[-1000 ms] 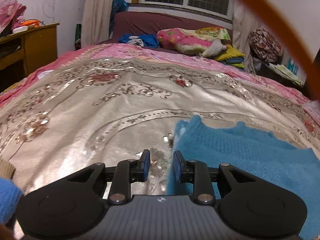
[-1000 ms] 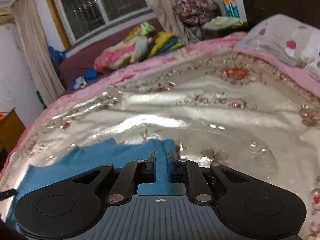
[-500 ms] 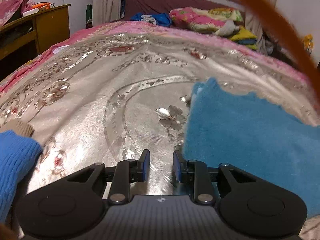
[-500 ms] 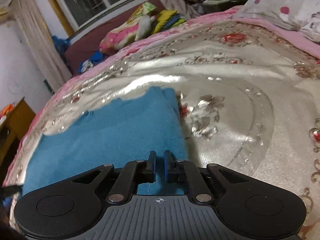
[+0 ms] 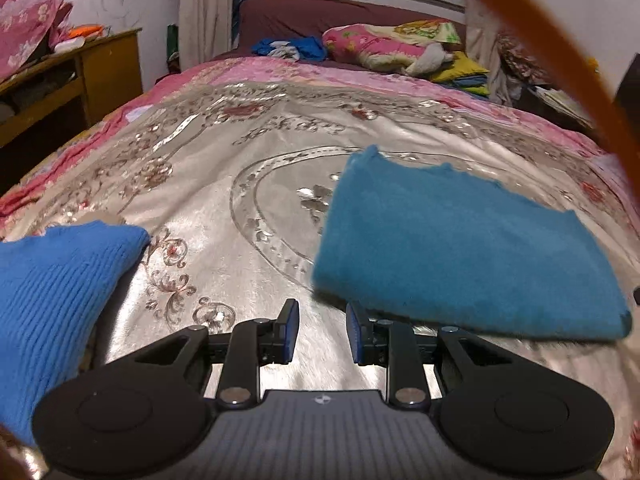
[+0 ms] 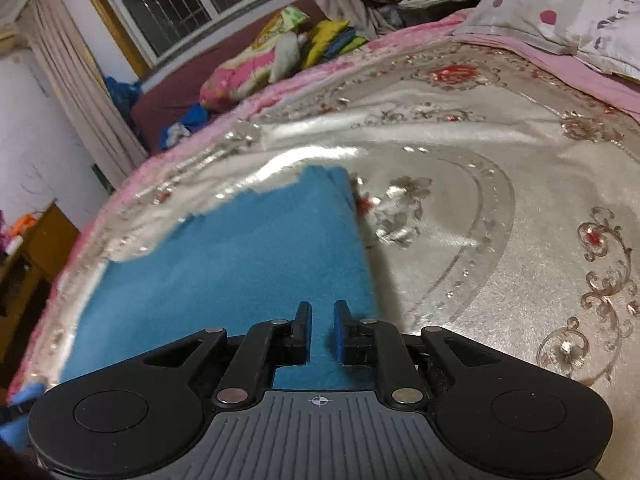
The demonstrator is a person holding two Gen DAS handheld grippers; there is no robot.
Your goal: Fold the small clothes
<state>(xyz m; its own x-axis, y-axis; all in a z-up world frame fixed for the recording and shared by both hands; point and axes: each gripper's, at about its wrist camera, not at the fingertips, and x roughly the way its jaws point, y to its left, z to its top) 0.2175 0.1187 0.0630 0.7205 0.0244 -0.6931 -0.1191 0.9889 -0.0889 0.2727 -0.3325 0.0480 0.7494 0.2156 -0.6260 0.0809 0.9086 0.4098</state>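
A teal-blue knitted garment (image 5: 460, 248) lies folded flat on the silver flowered bedspread (image 5: 200, 208). In the left wrist view my left gripper (image 5: 322, 330) hovers just off the garment's near left corner, its jaws a little apart with only bedspread between them. In the right wrist view the same garment (image 6: 240, 264) fills the lower left, and my right gripper (image 6: 320, 330) hangs over its near right part. Those jaws stand a narrow gap apart and nothing is pinched. A person's blue knit sleeve (image 5: 52, 300) reaches in at the left.
A wooden cabinet (image 5: 92, 68) stands left of the bed. Piled bedding and clothes (image 5: 380, 44) lie beyond the far edge. Pillows (image 6: 560, 20) rest at the right end. An orange cable (image 5: 560, 64) crosses the upper right of the left view.
Both grippers have drawn back from the garment's far edge toward its near edge, so more of it shows. The blue sleeve has come further into the left view.
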